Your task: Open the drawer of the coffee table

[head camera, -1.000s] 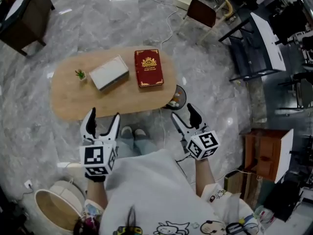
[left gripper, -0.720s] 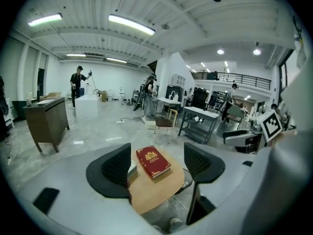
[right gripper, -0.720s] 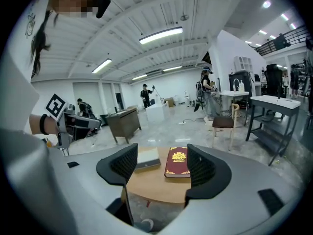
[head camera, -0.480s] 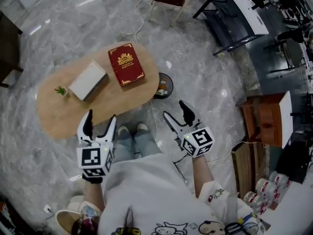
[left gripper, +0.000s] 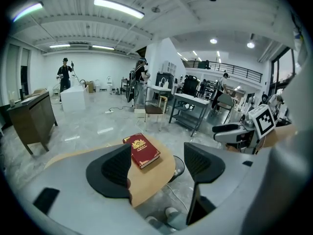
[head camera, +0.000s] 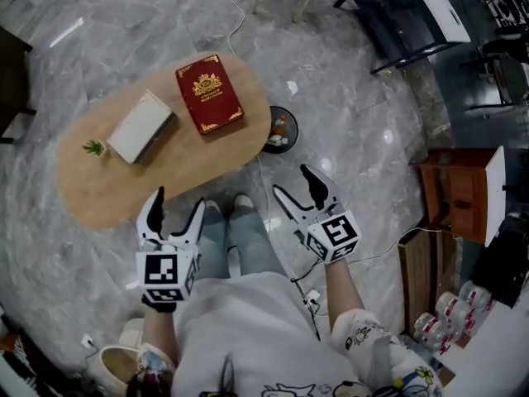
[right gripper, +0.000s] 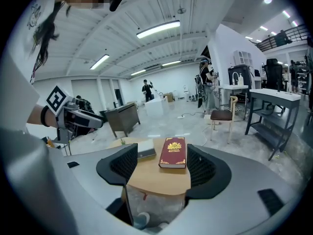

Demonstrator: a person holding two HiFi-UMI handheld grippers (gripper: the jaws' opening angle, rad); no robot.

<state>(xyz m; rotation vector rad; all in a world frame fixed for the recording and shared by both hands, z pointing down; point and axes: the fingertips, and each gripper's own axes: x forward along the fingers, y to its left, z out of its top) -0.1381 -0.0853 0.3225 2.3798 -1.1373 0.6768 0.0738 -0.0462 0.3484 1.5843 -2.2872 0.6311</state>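
Now, oval wood coffee table (head camera: 116,190); drawer prob. hidden; left hand-held gripper (head camera: 178,198) & right hand-held gripper (head camera: 291,180) released.

White cartoon-print shirt (head camera: 240,321); grey tongs (head camera: 178,203), black pads (left gripper: 115,168).

oval coffee table (head camera: 188,160) with red book (head camera: 209,94), box (head camera: 141,127), plant (head camera: 93,147)

One coffee table (head camera: 165,172), one red book (head camera: 209,94), one pale box (head camera: 141,127), one plant (head camera: 93,147).
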